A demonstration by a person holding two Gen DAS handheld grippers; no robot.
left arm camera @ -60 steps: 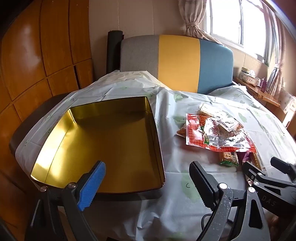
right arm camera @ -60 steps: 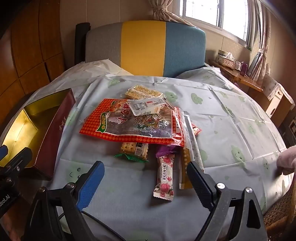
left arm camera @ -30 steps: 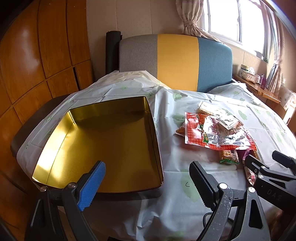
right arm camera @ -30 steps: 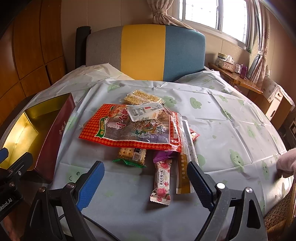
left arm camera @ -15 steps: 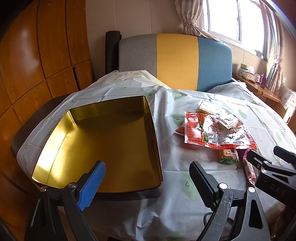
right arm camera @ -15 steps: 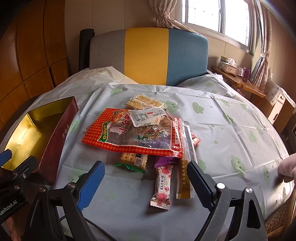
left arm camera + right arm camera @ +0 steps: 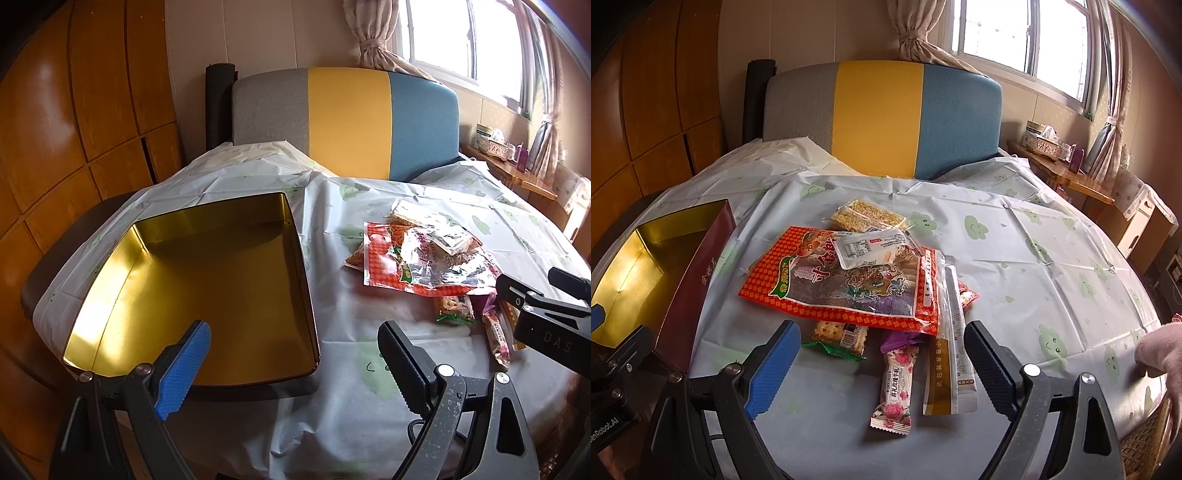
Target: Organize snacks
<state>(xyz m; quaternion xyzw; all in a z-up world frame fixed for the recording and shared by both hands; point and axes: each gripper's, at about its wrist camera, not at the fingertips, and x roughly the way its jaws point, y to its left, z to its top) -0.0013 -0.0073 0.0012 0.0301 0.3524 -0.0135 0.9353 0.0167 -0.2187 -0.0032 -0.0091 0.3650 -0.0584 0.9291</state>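
A gold-lined tin box (image 7: 207, 288) with dark red outer walls (image 7: 690, 291) sits empty at the table's left. A heap of snacks lies at mid-table: a big red bag (image 7: 846, 280), a white packet (image 7: 871, 247) on top, cereal bars (image 7: 868, 218) behind, a cracker pack (image 7: 840, 338), a pink rose-print bar (image 7: 895, 387) and a gold-and-white sachet (image 7: 951, 365). My left gripper (image 7: 291, 365) hangs open over the box's near right corner. My right gripper (image 7: 882, 369) hangs open above the near end of the heap, with the rose bar between its fingers' line of sight.
The table (image 7: 1052, 266) wears a pale cloth with green cloud prints. A grey, yellow and blue chair back (image 7: 882, 118) stands behind it. A hand in a pink sleeve (image 7: 1161, 354) rests at the table's right edge. A wooden sideboard (image 7: 1063, 173) stands far right.
The right gripper has edged forward and slightly left, so the snack heap looks closer. The left gripper has hardly moved. Both stay open.
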